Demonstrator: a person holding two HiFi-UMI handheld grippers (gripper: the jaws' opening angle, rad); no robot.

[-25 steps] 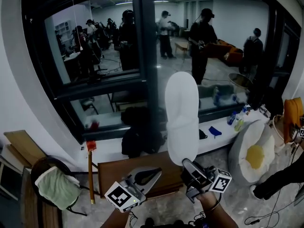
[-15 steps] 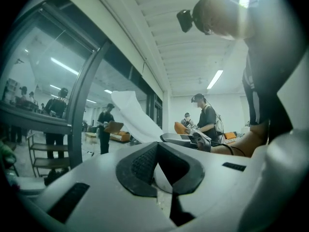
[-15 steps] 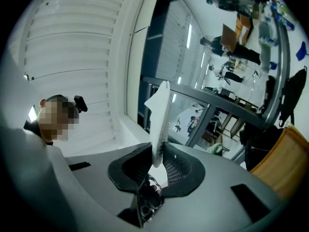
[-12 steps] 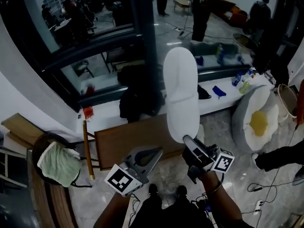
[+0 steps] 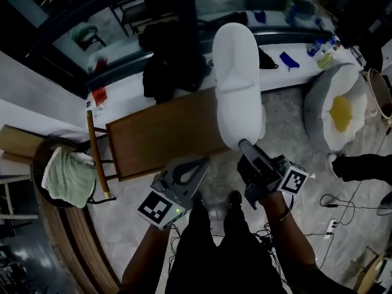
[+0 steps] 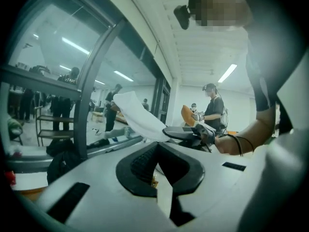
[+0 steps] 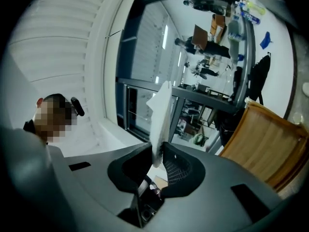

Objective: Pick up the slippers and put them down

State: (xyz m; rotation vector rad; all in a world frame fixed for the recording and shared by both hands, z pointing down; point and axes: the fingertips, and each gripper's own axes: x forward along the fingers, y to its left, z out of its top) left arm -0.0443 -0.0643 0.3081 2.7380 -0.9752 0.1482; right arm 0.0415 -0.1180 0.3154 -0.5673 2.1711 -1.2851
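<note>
Right gripper fingers clamped on slipper edge | left gripper fingers closed, empty | risk: slipper dropped if shallow grip is jolted

text: none legible | labels, brands, numbers: none — signs: none readable in any view

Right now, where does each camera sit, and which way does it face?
Head view: on the head, looking steeply down at the table; both arms, left claw, right claw holding the slipper.
Left gripper view: on the left claw, facing the windows; shows its shut jaws and the right arm.
Right gripper view: on the right claw, facing windows and table; shows its jaws.
All three share the slipper.
</note>
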